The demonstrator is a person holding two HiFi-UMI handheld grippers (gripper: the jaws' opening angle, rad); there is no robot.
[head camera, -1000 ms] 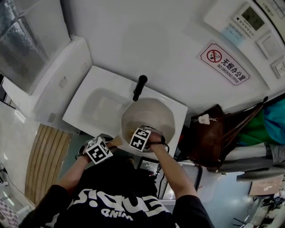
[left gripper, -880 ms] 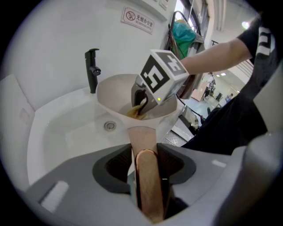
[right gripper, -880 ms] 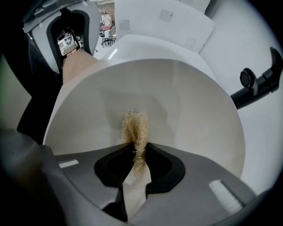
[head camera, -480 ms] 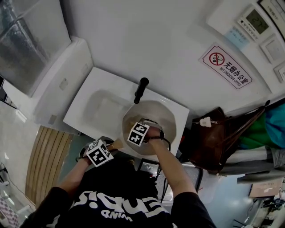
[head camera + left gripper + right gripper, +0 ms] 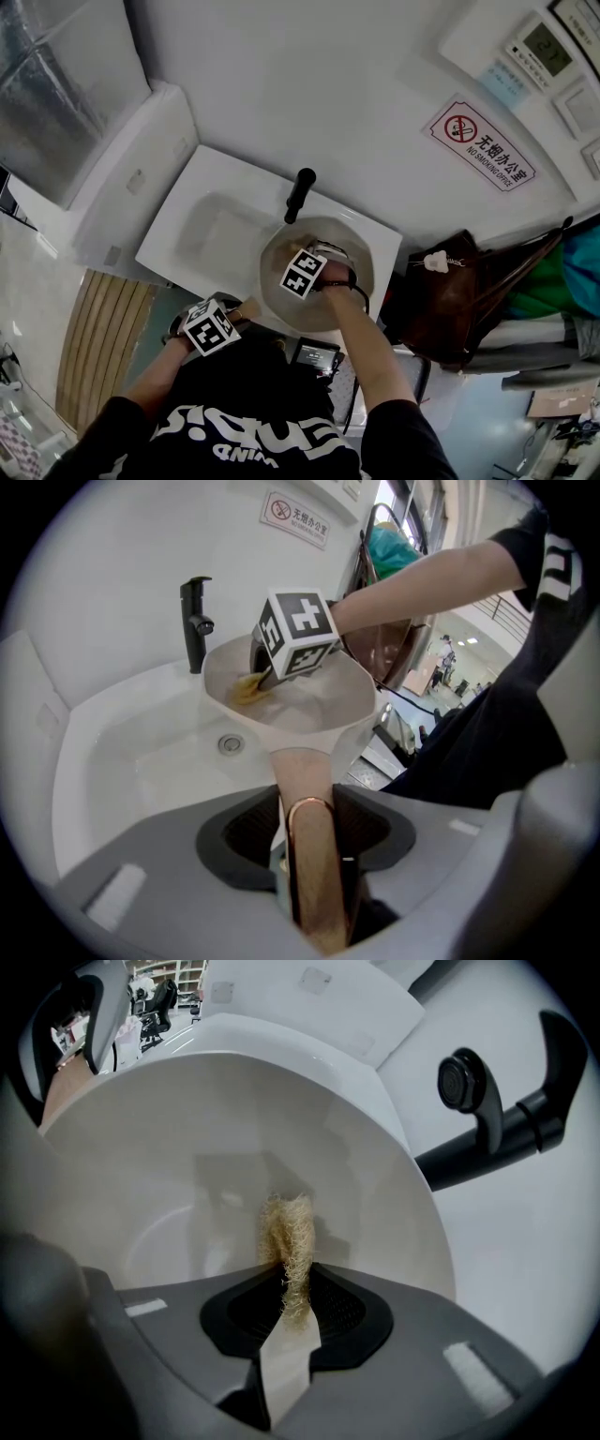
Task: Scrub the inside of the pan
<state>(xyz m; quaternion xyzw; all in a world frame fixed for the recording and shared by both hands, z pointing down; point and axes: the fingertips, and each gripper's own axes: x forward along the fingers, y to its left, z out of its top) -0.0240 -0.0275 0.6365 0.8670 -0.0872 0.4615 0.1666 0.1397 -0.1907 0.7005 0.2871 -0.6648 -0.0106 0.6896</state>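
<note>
Pan point(image 5: 354, 246), pale and round, sits tilted over the right end of the white sink point(image 5: 211, 220), just in front of the black tap point(image 5: 300, 192). Its copper-coloured handle point(image 5: 314, 874) runs back between the jaws of the left gripper point(image 5: 309, 829), whose fingers point(image 5: 246, 832) are clamped on either side of it. The right gripper point(image 5: 291, 1302) reaches down inside the pan's bowl point(image 5: 187, 1147), its jaws drawn narrow and pinching a fibrous tan scrubber point(image 5: 286, 1237) that sticks out past the fingertips toward the pale inner wall. Whether the scrubber's free end presses on that wall or hangs just off it cannot be told. From the head view, the right gripper's marker cube point(image 5: 302, 274) and the hand behind it cover most of the scrubber and both jaw tips. In the left gripper view the handle's near end runs off the bottom edge. The right gripper's cube point(image 5: 295, 635) there hides part of the pan's far rim, and only a yellowish scrap of scrubber point(image 5: 246, 691) shows.
</note>
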